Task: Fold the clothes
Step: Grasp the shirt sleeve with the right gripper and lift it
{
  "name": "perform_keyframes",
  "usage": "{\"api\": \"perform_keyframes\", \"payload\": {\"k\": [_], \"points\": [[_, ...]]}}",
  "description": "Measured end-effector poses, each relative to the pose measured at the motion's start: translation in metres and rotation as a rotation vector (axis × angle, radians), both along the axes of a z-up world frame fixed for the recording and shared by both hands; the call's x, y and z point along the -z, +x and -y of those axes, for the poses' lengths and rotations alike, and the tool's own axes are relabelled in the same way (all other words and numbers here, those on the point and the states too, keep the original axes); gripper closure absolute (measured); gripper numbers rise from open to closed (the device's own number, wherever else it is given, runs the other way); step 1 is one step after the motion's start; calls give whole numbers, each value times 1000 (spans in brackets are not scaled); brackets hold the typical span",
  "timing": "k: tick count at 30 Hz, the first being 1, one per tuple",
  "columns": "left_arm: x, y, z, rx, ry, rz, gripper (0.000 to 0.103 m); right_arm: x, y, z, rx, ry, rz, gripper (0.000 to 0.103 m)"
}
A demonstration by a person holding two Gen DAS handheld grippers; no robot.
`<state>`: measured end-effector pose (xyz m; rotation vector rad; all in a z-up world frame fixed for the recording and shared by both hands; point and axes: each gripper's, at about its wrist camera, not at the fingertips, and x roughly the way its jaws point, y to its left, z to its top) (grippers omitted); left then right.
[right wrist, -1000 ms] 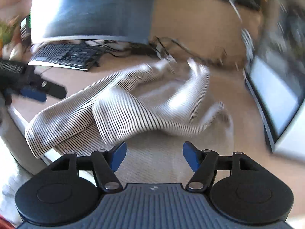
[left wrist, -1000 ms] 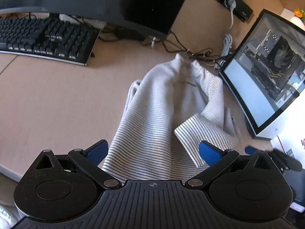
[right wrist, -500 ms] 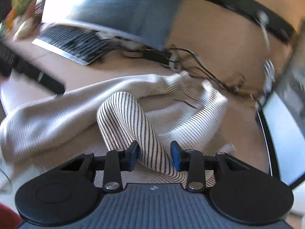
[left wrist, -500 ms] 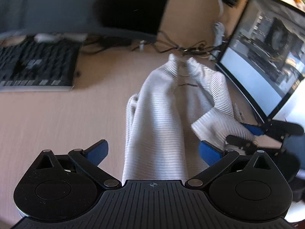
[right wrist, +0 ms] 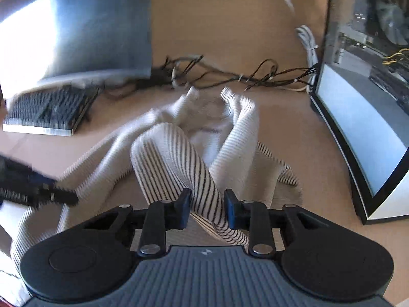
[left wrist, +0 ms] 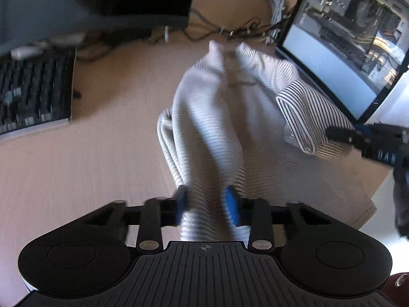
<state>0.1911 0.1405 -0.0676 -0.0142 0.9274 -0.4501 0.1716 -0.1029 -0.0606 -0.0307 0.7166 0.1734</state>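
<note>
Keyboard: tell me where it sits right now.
In both wrist views the keyboard lies at the left on the desk, below the dark monitor and left of the striped shirt.

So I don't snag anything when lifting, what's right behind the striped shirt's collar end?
Behind the striped shirt runs a tangle of black cables, on the desk and apart from the collar. Whatever lies under the cloth is covered.

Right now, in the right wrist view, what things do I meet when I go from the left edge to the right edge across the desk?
Keyboard → striped shirt, with the right gripper shut on a fold of it → tangle of cables behind → curved monitor at the right edge.
</note>
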Motion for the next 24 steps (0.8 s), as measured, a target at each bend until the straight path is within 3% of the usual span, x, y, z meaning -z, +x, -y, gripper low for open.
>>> {"api": "perform_keyframes", "payload": {"k": [4,7,9,11,12,13,15,16,17,20,24], "points": [[-5,12,2,-24,56,76,72,-12,22,13,9,31,21,77],[-10,17,1,-83,40,61,65,-14,35,19,-9,35,37,78],[-16,14,-3,-125,-53,26,34,-12,41,18,-34,30,33,78],[-20,6,-14,-164,-108,35,11,-10,43,10,-68,-34,38,78],[-22,1,-20,-191,-125,43,4,-11,44,5,-92,-63,49,77],[-23,-4,-27,-236,-137,46,4,-15,44,1,-141,-48,53,75],[-24,-17,-41,-320,-159,49,0,-23,49,-9,-297,55,1,59],[-24,-23,-48,-358,-169,50,0,-22,55,-17,-361,94,-44,43],[-24,-27,-53,-389,-168,49,0,-17,60,-26,-411,122,-98,39],[-25,-41,-61,-441,-126,70,0,10,78,-57,-504,154,-252,39],[-34,-63,-62,-452,-62,157,0,39,90,-93,-544,136,-345,44]]}}
